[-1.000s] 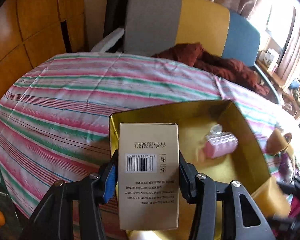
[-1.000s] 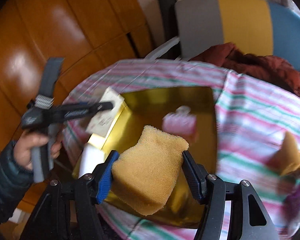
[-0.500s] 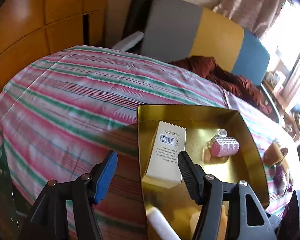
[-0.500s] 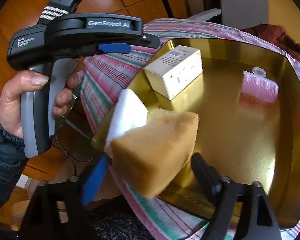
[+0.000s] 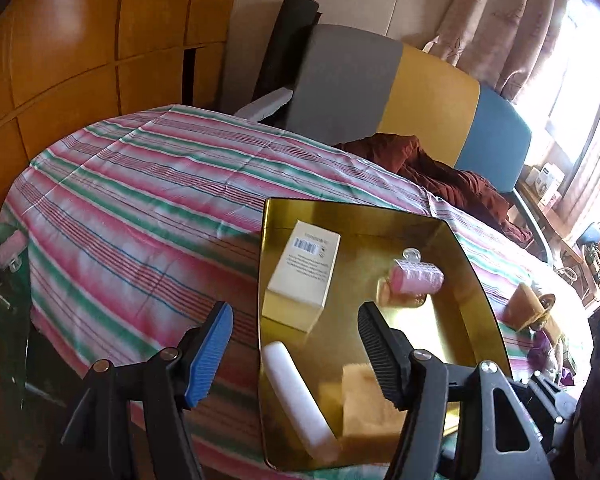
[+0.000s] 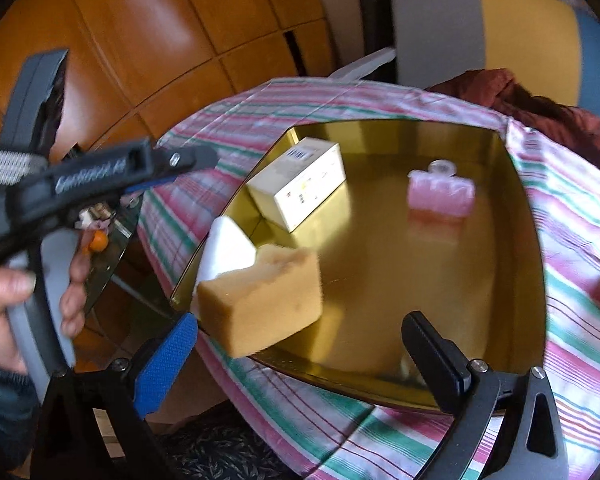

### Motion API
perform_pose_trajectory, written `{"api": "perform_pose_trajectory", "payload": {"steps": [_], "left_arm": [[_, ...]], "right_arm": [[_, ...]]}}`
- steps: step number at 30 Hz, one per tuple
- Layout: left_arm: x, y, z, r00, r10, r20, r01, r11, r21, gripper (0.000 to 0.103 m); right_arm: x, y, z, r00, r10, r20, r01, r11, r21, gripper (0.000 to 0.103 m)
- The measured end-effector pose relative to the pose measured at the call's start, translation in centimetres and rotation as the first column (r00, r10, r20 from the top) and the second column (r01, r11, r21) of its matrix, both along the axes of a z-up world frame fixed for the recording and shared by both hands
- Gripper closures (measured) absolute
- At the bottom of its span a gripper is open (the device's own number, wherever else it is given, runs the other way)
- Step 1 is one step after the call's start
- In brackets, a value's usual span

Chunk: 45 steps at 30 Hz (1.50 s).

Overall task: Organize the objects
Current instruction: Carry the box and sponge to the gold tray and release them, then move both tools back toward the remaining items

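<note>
1. Where the gold tray (image 6: 524, 240) sits on the striped worktop (image 5: 140, 208): 4 things inside, namely 1 white carton (image 6: 300, 182), 1 pink hair roller (image 6: 440, 194), 1 yellow sponge (image 6: 264, 300), 1 white block (image 6: 226, 248).
2. Carton flat by the far left wall; roller alone toward the far right; sponge and white block touching at the near left corner.
3. Outside, off the tray's right edge: 1 small brown item (image 5: 526, 312), too blurred to name.
4. 2 tools: left tool (image 5: 294, 354) opening, nothing between its jaws, held beside the tray's left edge; right tool (image 6: 300, 356) opening wide over the near rim, sponge just ahead, untouched.
5. Bare gold floor across the tray's middle and right; broad open cloth left of the tray.
</note>
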<state>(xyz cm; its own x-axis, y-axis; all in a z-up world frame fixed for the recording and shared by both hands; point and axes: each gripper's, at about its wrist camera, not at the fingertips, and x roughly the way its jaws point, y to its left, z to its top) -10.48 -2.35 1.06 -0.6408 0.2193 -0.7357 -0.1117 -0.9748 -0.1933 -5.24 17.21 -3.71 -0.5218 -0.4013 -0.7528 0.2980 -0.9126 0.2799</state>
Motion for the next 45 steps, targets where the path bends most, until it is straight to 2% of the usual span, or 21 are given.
{"api": "perform_pose_trajectory", "payload": {"steps": [9,17,25,31,45], "left_arm": [[3.2,2.3,0.5,0.997,-0.013,-0.073,0.006,0.996,-0.089,0.032],[5.2,4.7,0.7,0.99,-0.054,-0.127,0.032,0.985,-0.171,0.032],[5.9,6.9,0.6,0.987,-0.113,-0.116,0.09,0.977,-0.192,0.032],[6.3,8.4,0.4,0.983,-0.151,-0.108,0.127,0.971,-0.204,0.032],[7.3,12.3,-0.2,0.965,-0.248,-0.086,0.222,0.946,-0.238,0.032]], "right_arm": [[1.7,1.5,1.9,0.988,-0.107,-0.11,0.114,0.991,0.063,0.0],[2.6,3.1,2.8,0.963,-0.198,-0.185,0.227,0.963,0.149,0.0],[2.9,6.3,3.4,0.935,-0.278,-0.219,0.321,0.927,0.195,0.0],[3.3,10.0,4.3,0.902,-0.353,-0.248,0.406,0.89,0.208,0.0],[4.9,16.1,5.1,0.847,-0.455,-0.273,0.517,0.825,0.228,0.0]]}}
